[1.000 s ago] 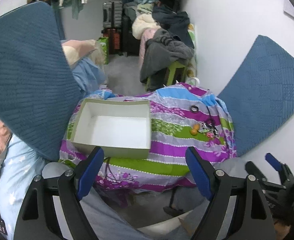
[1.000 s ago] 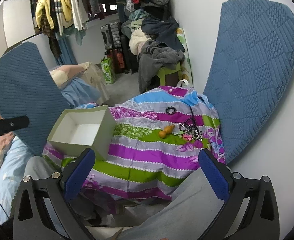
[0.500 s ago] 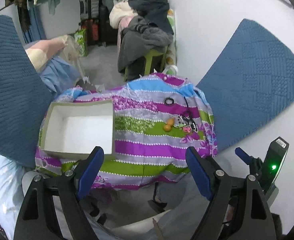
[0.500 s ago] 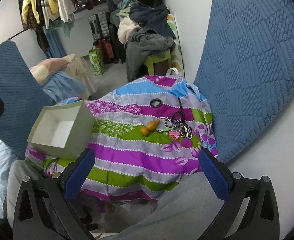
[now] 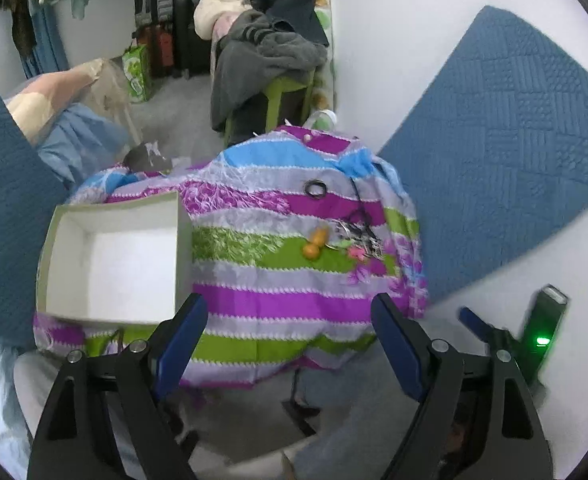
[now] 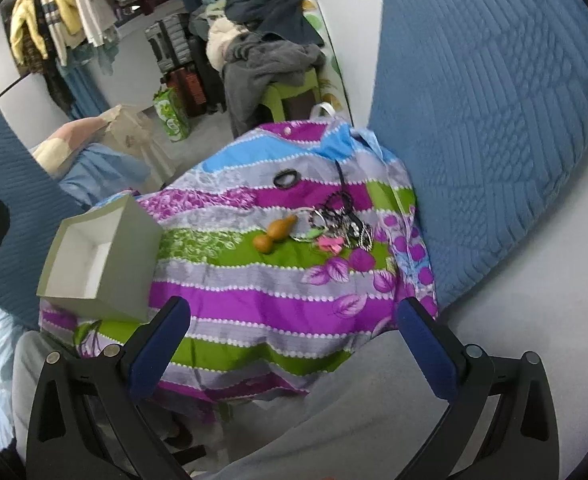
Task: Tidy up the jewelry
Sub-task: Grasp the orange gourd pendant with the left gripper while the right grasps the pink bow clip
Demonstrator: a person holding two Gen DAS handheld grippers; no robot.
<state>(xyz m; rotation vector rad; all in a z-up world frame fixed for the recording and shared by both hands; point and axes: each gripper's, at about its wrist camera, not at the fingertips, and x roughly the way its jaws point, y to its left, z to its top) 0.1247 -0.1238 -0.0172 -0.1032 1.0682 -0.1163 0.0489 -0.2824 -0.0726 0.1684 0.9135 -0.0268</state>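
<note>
Open box [image 5: 114, 256], pale green outside and white inside, sits at the left end of the striped cloth [image 5: 278, 304]. Right of centre: orange gourd [image 6: 274, 234], then the jewelry pile [image 6: 339, 226], with a black ring [image 6: 287, 179] behind. Left gripper [image 5: 290, 336] spread, nothing between pads. Right gripper [image 6: 294, 344] spread, nothing held.

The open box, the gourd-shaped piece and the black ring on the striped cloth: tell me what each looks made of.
Open box: looks like stiff cardboard, matte grey-green outside and plain white inside, with thin straight walls.
Gourd-shaped piece: probably polished wood or resin, going by its smooth orange-brown surface.
Black ring: dark and thin, perhaps an elastic band or a bangle; too small to tell.
</note>
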